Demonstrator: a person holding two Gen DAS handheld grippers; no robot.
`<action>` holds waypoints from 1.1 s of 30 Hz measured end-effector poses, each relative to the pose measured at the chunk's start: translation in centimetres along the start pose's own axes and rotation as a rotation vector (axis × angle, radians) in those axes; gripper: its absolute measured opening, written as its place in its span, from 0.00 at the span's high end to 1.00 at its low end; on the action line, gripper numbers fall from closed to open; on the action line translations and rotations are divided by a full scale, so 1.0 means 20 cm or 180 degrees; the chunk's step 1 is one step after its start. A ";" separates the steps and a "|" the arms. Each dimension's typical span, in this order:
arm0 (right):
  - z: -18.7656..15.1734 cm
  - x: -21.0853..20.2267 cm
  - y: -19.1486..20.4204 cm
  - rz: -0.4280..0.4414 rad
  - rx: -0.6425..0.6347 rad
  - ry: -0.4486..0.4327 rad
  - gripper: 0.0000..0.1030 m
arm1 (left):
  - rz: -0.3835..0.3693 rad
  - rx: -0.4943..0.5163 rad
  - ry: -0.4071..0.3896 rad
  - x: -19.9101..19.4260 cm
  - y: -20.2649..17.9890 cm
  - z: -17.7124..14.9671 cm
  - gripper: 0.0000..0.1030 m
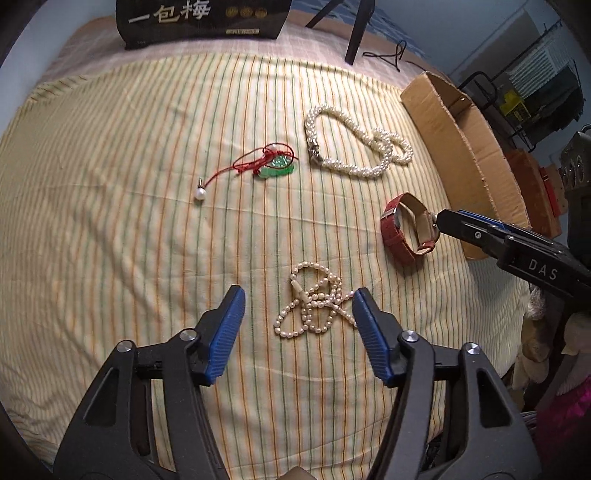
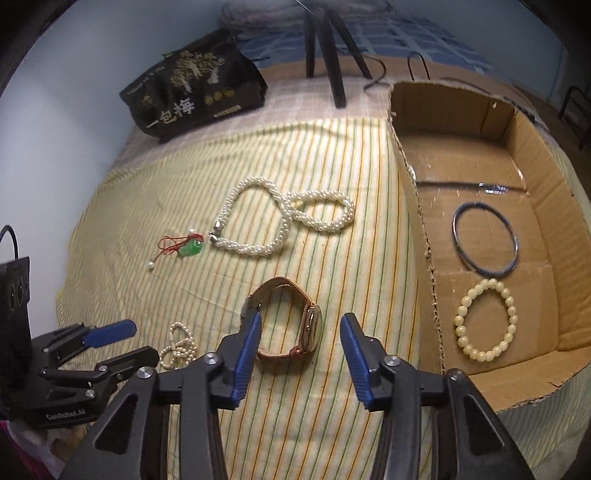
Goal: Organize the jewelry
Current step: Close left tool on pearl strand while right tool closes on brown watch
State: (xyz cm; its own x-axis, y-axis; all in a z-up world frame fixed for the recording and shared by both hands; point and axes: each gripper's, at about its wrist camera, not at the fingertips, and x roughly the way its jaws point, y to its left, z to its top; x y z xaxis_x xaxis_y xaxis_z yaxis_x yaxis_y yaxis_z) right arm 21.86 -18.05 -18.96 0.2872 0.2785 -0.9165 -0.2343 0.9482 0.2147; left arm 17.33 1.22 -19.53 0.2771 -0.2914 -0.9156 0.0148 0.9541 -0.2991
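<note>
On the striped cloth lie a thin pearl strand (image 1: 312, 304) (image 2: 179, 349), a red-strap watch (image 1: 408, 229) (image 2: 291, 321), a thick pearl necklace (image 1: 354, 144) (image 2: 284, 218) and a green pendant on red cord (image 1: 273, 166) (image 2: 188, 247). My left gripper (image 1: 297, 302) (image 2: 122, 341) is open, with the pearl strand between its fingertips. My right gripper (image 2: 301, 328) is open, its fingertips on either side of the watch; its tip (image 1: 443, 218) touches the watch in the left view. The cardboard box (image 2: 421, 218) (image 1: 443, 122) holds a beaded bracelet (image 2: 485, 321) and a metal bangle (image 2: 485, 240).
A black printed bag (image 2: 192, 92) (image 1: 199, 18) stands at the far edge of the bed. Dark tripod legs (image 2: 332, 48) stand behind the cloth. A black cord (image 2: 458, 183) lies in the box. Shelves and clutter (image 1: 535, 85) are to the right of the bed.
</note>
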 end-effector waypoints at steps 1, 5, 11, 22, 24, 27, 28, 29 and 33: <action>0.00 0.01 0.00 -0.0014 0.0016 0.0016 0.61 | -0.0003 0.0001 0.0019 0.01 0.00 0.00 0.42; 0.01 0.04 -0.01 -0.0033 0.0033 0.0055 0.64 | -0.0012 0.0020 0.0091 0.07 -0.02 0.00 0.45; 0.00 0.08 0.01 -0.0073 0.0008 0.0081 0.64 | 0.0060 0.0131 0.0160 0.14 -0.08 0.00 0.46; 0.02 0.15 0.02 -0.0187 -0.0006 0.0134 0.65 | 0.0496 0.0545 0.0090 0.24 -0.21 -0.02 0.54; 0.01 0.17 0.03 -0.0202 -0.0014 0.0149 0.65 | 0.0562 0.0632 0.0067 0.25 -0.23 -0.04 0.59; 0.01 0.19 0.03 -0.0236 -0.0026 0.0174 0.68 | 0.0613 0.0656 0.0025 0.25 -0.23 -0.04 0.69; 0.01 0.20 0.04 -0.0256 -0.0030 0.0179 0.69 | 0.0614 0.0641 0.0017 0.25 -0.22 -0.04 0.75; 0.01 0.20 0.04 -0.0275 -0.0031 0.0178 0.69 | 0.0615 0.0612 0.0008 0.25 -0.21 -0.03 0.82; 0.00 0.21 0.06 -0.0319 -0.0062 0.0147 0.80 | 0.0596 0.0561 -0.0008 0.24 -0.19 -0.03 0.92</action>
State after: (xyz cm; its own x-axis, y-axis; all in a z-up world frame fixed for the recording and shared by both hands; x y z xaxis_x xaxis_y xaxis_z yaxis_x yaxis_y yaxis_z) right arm 22.82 -15.80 -22.58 0.2672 0.1746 -0.9477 -0.2248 0.9676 0.1149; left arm 18.05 -3.85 -22.92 0.2932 -0.1084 -0.9499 0.1302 0.9888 -0.0726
